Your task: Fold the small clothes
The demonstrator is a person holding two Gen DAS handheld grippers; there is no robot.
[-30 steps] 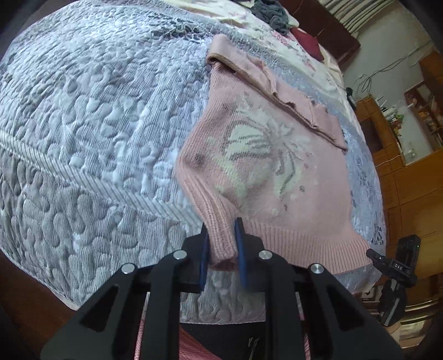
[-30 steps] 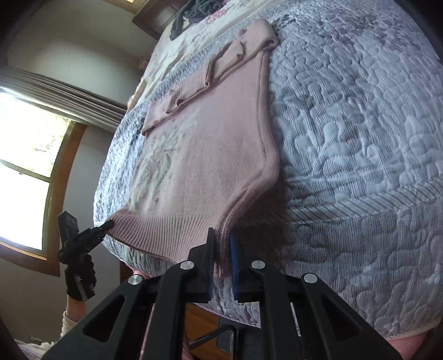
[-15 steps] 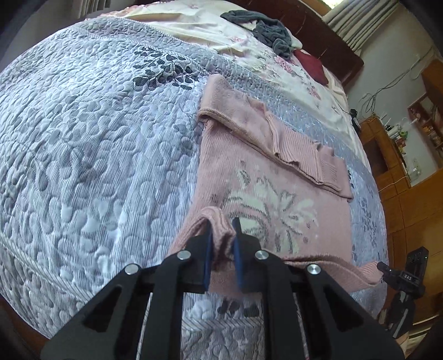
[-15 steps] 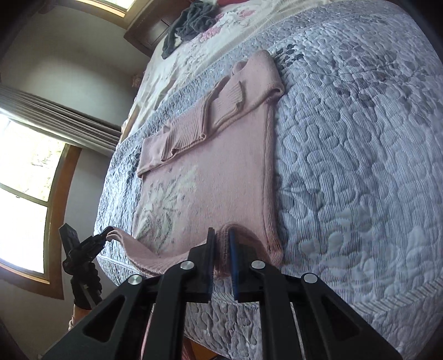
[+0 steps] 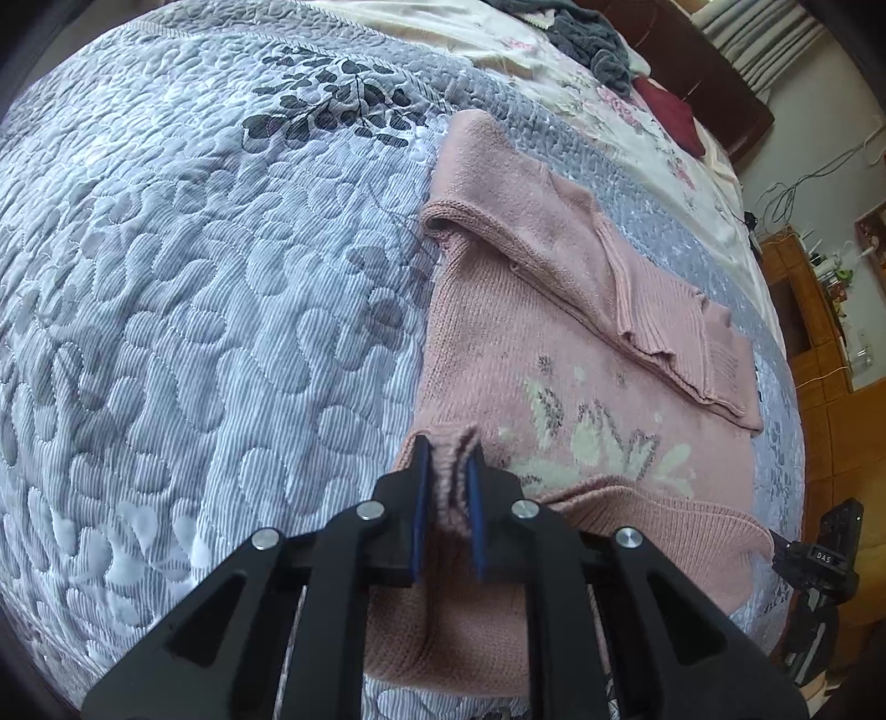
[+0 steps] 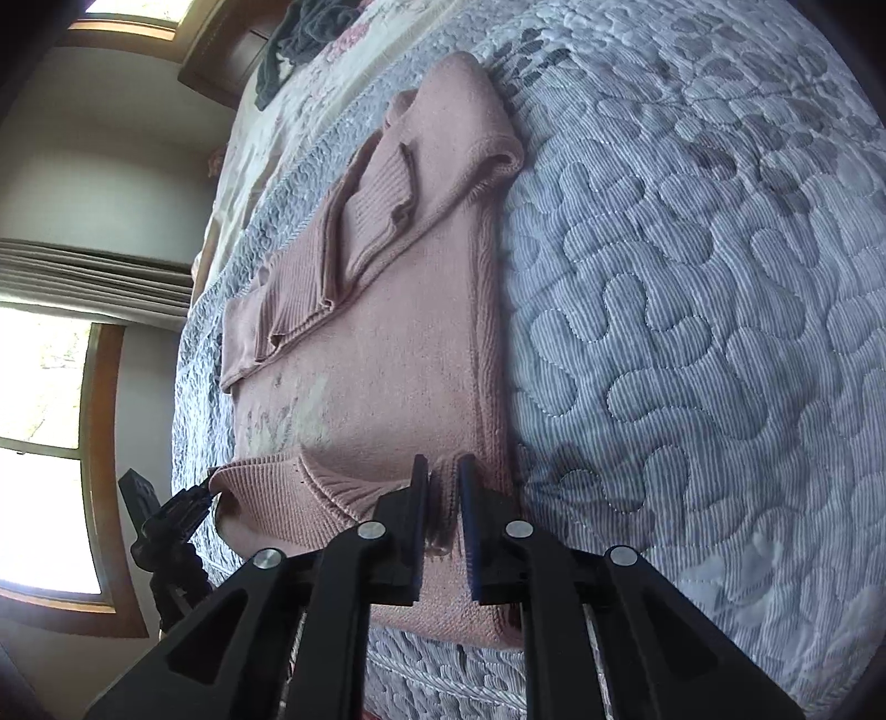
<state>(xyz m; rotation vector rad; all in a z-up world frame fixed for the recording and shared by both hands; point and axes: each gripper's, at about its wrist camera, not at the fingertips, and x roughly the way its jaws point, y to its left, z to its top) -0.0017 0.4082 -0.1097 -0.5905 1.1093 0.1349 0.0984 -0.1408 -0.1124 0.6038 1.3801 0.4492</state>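
A pink knit sweater with a pale leaf pattern lies on the quilted grey bedspread, its sleeves folded across the upper part. My left gripper is shut on the left corner of the ribbed bottom hem, lifted and carried over the sweater's body. In the right wrist view the same sweater shows, and my right gripper is shut on the hem's right corner. The hem between both grippers curls over the lower body. The other gripper appears at the edge of each view.
A dark grey garment and a dark red item lie near the wooden headboard on a floral sheet. Wooden furniture stands right of the bed. A window with curtains is on the other side.
Both grippers have lifted the sweater's bottom hem from the bed's edge and carried it forward over the body, towards the folded sleeves. The lower part now doubles over.
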